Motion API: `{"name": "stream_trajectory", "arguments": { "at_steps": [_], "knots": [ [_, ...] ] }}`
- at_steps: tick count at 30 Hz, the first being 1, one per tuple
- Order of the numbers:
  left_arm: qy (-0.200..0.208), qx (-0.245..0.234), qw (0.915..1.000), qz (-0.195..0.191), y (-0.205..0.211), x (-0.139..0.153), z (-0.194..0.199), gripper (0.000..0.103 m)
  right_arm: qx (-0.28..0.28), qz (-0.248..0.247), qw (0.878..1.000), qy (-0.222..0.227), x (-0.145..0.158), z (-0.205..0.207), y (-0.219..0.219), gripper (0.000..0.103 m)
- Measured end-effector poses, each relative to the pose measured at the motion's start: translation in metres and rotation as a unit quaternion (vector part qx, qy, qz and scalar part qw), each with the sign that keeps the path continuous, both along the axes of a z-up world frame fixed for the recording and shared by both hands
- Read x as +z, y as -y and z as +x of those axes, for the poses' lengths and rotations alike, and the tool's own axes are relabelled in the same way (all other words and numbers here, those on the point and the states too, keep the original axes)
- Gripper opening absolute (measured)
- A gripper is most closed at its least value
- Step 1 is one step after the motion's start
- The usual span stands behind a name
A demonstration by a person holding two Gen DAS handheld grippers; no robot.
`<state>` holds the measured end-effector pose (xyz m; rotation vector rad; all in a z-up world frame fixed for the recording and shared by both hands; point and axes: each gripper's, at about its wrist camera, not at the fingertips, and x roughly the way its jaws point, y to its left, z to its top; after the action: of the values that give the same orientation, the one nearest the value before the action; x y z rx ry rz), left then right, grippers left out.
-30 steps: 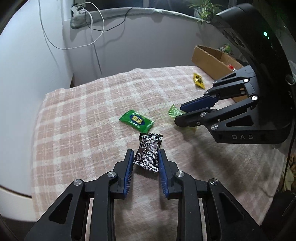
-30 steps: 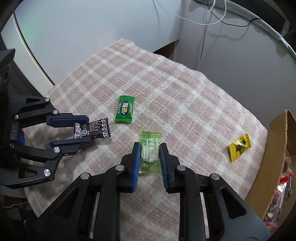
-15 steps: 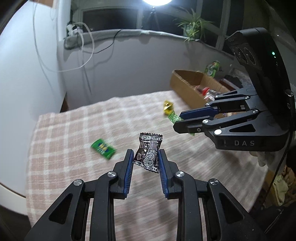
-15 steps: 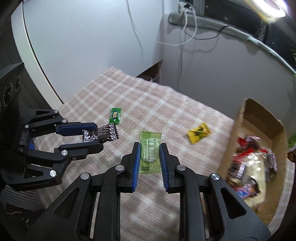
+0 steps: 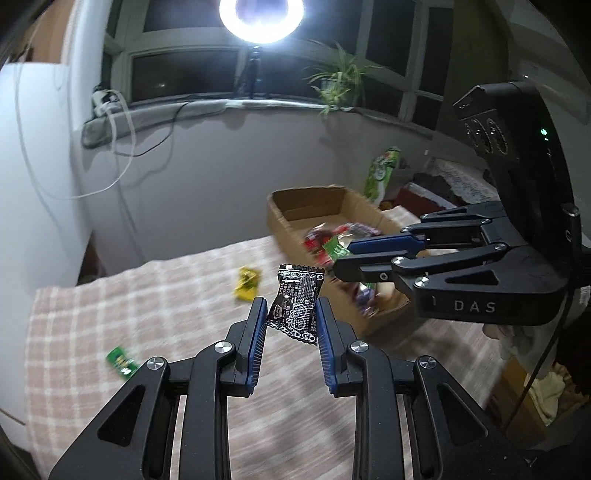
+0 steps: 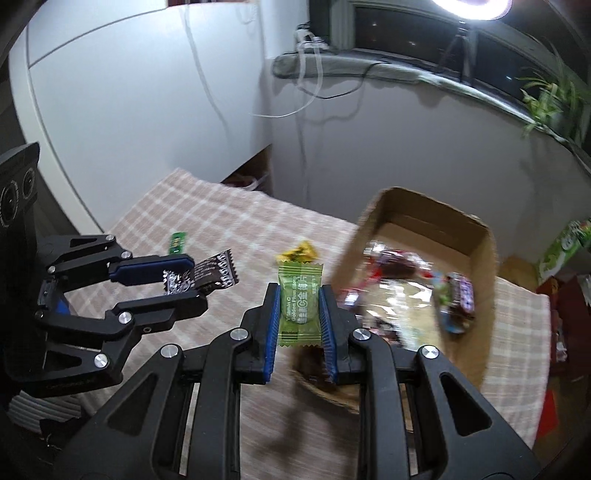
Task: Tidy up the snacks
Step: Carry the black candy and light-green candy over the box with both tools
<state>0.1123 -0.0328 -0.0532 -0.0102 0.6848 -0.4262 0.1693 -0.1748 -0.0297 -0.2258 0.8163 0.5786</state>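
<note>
My left gripper (image 5: 290, 319) is shut on a black candy wrapper (image 5: 297, 304) and holds it in the air above the checked cloth; it also shows at the left of the right wrist view (image 6: 188, 278). My right gripper (image 6: 299, 314) is shut on a light green candy packet (image 6: 300, 304) near the front edge of the cardboard box (image 6: 480, 258), which holds several snacks. In the left wrist view the right gripper (image 5: 338, 264) hangs over the box (image 5: 291, 206). A yellow candy (image 5: 246, 282) and a dark green candy (image 5: 122, 360) lie on the cloth.
The table carries a pink checked cloth (image 5: 92, 314). White walls with hanging cables stand behind it. A bright ring lamp (image 5: 260, 14) and a plant (image 5: 338, 83) are at the window sill. A green bag (image 5: 380, 173) stands beyond the box.
Both grippers have lifted off the cloth with their candies and swung toward the cardboard box. The box now fills more of both views; the candies on the cloth lie farther away.
</note>
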Motion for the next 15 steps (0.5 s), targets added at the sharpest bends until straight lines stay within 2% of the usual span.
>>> {"name": "stream_trajectory", "arguments": {
  "at_steps": [15],
  "knots": [
    [-0.006, -0.034, 0.9993, -0.017, 0.073, 0.001, 0.038, 0.025, -0.084, 0.012, 0.996, -0.006, -0.002, 0.055, 0.086, 0.021]
  ]
}}
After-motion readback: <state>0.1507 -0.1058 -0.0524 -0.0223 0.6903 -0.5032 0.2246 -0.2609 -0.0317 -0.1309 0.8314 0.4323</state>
